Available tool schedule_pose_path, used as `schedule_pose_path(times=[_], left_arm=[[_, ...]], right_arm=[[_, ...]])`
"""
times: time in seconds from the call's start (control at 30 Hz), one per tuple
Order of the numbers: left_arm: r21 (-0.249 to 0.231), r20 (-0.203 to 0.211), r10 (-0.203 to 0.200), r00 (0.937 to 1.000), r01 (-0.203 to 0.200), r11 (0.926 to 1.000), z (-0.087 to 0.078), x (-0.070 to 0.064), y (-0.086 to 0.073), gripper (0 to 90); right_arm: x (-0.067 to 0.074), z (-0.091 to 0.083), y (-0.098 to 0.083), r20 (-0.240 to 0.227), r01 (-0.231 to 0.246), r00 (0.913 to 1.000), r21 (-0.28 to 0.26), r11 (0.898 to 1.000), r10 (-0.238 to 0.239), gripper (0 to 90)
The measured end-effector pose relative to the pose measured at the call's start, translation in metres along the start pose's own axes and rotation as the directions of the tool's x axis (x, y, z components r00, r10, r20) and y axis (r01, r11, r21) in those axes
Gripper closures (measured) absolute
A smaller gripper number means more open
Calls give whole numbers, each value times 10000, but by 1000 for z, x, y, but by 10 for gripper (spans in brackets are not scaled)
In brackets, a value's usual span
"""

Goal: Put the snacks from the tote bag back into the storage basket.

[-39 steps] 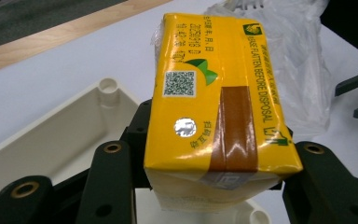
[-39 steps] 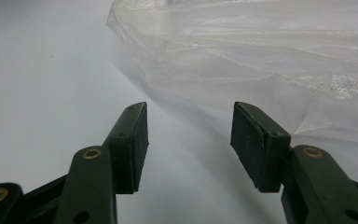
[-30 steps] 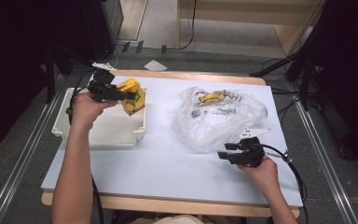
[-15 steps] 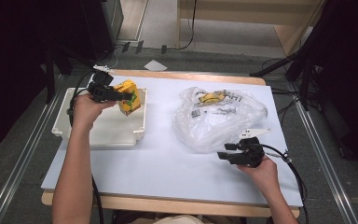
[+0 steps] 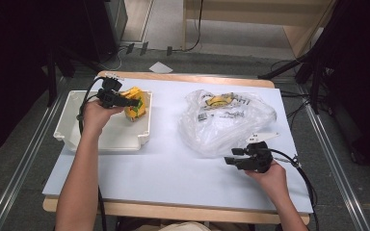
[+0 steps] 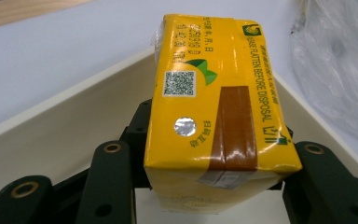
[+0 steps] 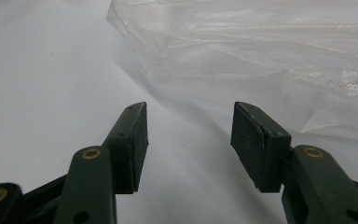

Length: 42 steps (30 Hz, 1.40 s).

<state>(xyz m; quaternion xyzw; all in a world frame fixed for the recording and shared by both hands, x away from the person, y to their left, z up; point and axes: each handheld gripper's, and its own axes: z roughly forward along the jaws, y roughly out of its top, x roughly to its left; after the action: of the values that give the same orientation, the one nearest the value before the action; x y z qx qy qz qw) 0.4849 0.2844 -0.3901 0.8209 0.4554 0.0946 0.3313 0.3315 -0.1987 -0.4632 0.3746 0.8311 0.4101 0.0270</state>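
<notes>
One yellow carton [image 6: 214, 98] clamped in the left gripper's [image 5: 125, 102] jaws over the white bin [image 5: 77, 130].
We judged it could snag the bin's wall and tip on release; right gripper [image 7: 189, 140] jaws stood apart, empty, beside the plastic bag [image 5: 221, 125].

Left forearm extended straight forward, hand wrapped round the left hand-held gripper [image 5: 134, 102] — jaws spread wide and clamped, pointing toward the person's right. Right hand low, near the body, holding the right hand-held gripper [image 5: 228, 160] level — jaws parted, nothing between the pads [image 7: 135, 140].
</notes>
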Motion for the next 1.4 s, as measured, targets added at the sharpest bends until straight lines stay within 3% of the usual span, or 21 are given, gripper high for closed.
schedule_pose_path(times=[0.53,0.67,0.73,0.9,1.0,1.17,1.4], left_arm=[[-201,-162,408,9990,-411,9990,8,-4,-1,512],[-271,-9,540,9985,-540,9982,8,-4,-2,492],[-316,375,362,9986,-350,9989,8,-2,-3,463],[-532,570,360,9977,-330,9980,5,0,-5,423],[-782,602,319,9977,-271,9966,0,-2,-3,399],[-640,454,259,9986,-230,9977,-8,-4,-3,408],[-990,390,55,9992,-17,9951,-31,-7,-4,409]], right_arm=[[1,0,-1,-12,-27,10000,44,10000,27,469],[1,1,-1,-8,-12,10000,62,10000,12,468],[1,1,-1,-9,-4,10000,84,10000,4,468],[1,1,-1,7,14,10000,86,10000,-14,467],[1,1,-1,9,26,10000,96,10000,-26,467],[1,0,-1,-2,34,10000,83,10000,-34,465],[1,0,0,-26,-24,10000,62,10000,24,465]])
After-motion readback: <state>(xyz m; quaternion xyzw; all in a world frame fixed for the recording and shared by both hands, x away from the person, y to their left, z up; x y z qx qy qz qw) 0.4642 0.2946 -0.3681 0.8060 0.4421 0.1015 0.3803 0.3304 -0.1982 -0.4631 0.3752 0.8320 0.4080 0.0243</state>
